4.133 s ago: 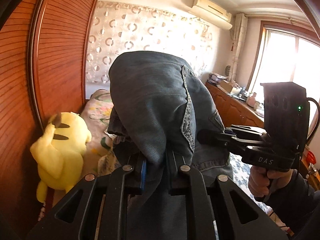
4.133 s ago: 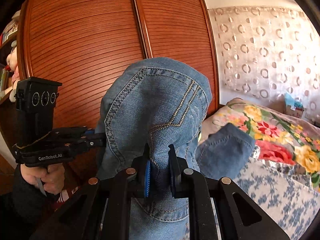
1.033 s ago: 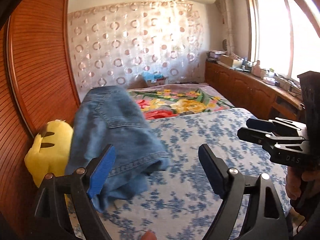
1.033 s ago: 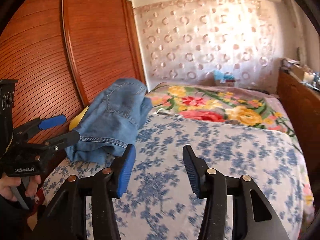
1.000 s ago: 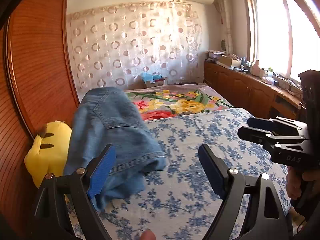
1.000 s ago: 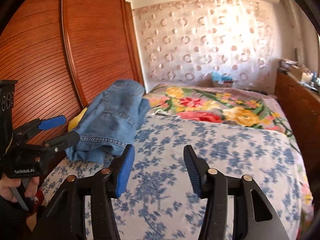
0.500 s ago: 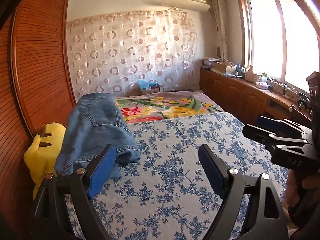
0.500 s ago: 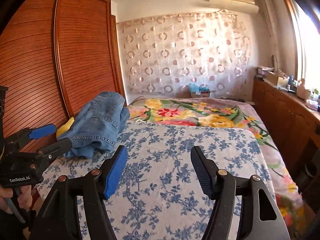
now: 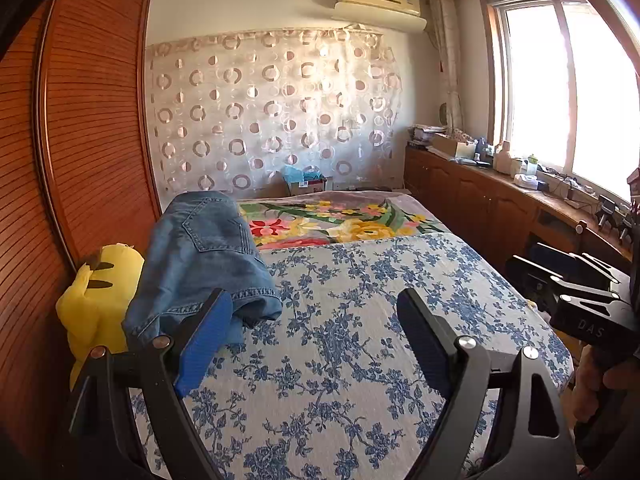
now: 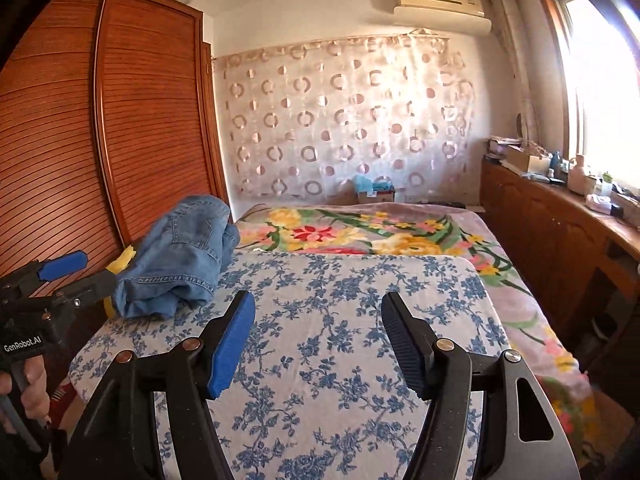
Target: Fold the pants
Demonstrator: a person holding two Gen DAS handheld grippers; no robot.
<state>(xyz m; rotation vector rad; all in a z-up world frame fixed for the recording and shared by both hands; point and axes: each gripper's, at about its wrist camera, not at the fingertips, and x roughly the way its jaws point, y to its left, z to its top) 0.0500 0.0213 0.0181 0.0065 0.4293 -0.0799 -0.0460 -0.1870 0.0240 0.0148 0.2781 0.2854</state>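
Looking from the left wrist, the left gripper (image 9: pixel 316 316) stands wide apart and empty over a bed (image 9: pixel 360 360) with a blue-flowered cover. The jeans (image 9: pixel 204 256) lie bunched at its left edge, against a yellow plush toy (image 9: pixel 100 296) and a slatted wardrobe (image 9: pixel 80 140). A window (image 9: pixel 560 80) glares at right.

From the right wrist, the right gripper (image 10: pixel 318 320), its jaws having just been opening, holds nothing; the jeans (image 10: pixel 180 256) sit far left, a curtain (image 10: pixel 340 120) behind.

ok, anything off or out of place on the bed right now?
The jeans sit in a rumpled heap at the bed's wardrobe-side edge, draped partly over a yellow plush toy, not laid flat or squared. Left gripper and right gripper have open, empty jaws. Nothing spilled or damaged.
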